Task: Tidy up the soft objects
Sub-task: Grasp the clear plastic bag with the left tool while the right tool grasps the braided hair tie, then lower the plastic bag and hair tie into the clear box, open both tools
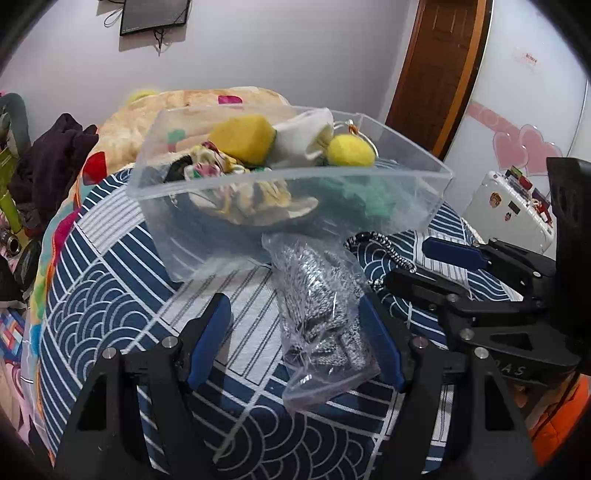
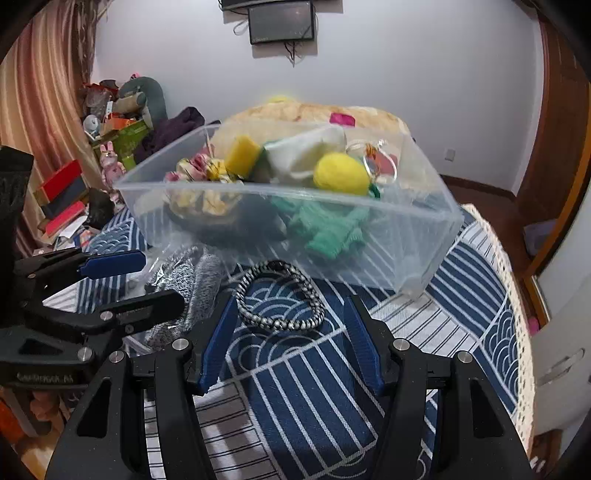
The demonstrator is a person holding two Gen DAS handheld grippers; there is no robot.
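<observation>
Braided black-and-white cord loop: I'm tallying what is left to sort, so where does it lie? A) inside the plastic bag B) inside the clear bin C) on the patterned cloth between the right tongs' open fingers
C: the braided cord loop lies on the patterned cloth, before the clear bin, between the right tongs' open fingers.

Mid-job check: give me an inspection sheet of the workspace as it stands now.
Surface: blue and white patterned cloth over the table.
Job's things: clear bin holds yellow sponge, yellow pom-pom, green knit, floral fabric; bagged grey knit and braided cord lie outside it.
Clutter: nothing seen on the cloth.
Grippers: left gripper open around the bag; right gripper open around the cord.
Cables: wires under the wall screen.
Surroundings: white suitcase, wooden door.
</observation>
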